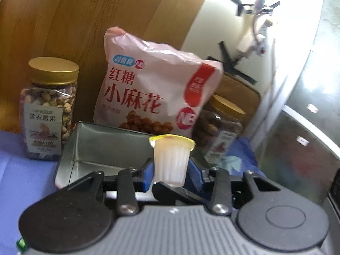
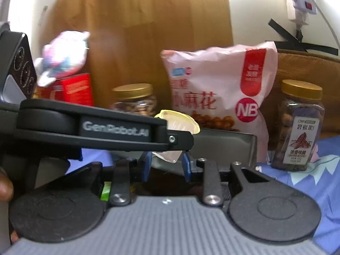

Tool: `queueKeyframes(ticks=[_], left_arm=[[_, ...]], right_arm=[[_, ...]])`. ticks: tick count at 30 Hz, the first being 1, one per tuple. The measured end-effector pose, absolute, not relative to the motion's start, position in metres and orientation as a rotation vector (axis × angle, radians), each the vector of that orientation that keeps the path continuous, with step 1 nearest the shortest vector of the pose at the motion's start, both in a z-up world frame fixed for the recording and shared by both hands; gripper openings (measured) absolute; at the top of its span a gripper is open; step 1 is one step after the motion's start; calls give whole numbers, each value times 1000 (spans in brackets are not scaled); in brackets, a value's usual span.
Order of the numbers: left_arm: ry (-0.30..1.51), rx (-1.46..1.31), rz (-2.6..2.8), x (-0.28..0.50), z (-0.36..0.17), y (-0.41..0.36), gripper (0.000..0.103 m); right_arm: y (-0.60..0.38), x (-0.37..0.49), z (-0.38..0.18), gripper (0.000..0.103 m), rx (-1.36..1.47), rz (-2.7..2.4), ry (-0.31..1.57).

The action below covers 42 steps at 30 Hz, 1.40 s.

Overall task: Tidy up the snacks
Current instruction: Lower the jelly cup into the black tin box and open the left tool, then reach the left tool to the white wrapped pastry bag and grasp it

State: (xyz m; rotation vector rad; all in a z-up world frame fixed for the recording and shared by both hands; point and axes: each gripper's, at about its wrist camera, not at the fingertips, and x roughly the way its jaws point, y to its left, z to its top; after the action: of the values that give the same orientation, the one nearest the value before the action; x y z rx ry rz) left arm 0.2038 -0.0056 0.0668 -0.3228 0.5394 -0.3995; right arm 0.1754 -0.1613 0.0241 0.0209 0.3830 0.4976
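My left gripper (image 1: 172, 170) is shut on a small white jelly cup (image 1: 171, 159) with a yellow lid, held upright just above the near edge of an open metal tin (image 1: 102, 146). In the right wrist view the left gripper (image 2: 178, 140) crosses from the left, holding the same jelly cup (image 2: 180, 125) tilted in front of the tin (image 2: 229, 146). My right gripper (image 2: 166, 165) sits just below it, blue fingers (image 2: 146, 165) apart on either side of the cup's base.
A pink snack bag (image 1: 153, 89) leans behind the tin. Gold-lidded nut jars stand left (image 1: 48, 110) and right (image 1: 221, 127) of it. A red box (image 2: 72, 89) with a plush toy (image 2: 63, 55) on top sits far left. Blue cloth (image 1: 25, 170) covers the table.
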Motion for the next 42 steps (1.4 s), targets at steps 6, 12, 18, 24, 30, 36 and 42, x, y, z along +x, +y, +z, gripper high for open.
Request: queueKeyframes(ticks=[6, 12, 18, 24, 30, 36, 42], left_arm=[[551, -305, -343, 212, 55, -3, 38], [475, -307, -386, 154, 64, 19, 38], [526, -339, -453, 96, 44, 34, 38], [569, -328, -443, 63, 25, 39, 38], [554, -389, -394, 41, 19, 67, 40], [534, -422, -381, 33, 18, 79, 42], [538, -407, -405, 31, 12, 75, 45]], right_arm=[[-175, 180, 19, 36, 86, 449, 396], [-212, 124, 14, 48, 175, 468, 376], [-234, 90, -8, 52, 265, 482, 449], [-222, 84, -20, 61, 302, 557, 556], [-192, 46, -14, 59, 156, 723, 551], [-168, 23, -13, 61, 16, 778, 514], [-168, 26, -19, 73, 7, 775, 538]])
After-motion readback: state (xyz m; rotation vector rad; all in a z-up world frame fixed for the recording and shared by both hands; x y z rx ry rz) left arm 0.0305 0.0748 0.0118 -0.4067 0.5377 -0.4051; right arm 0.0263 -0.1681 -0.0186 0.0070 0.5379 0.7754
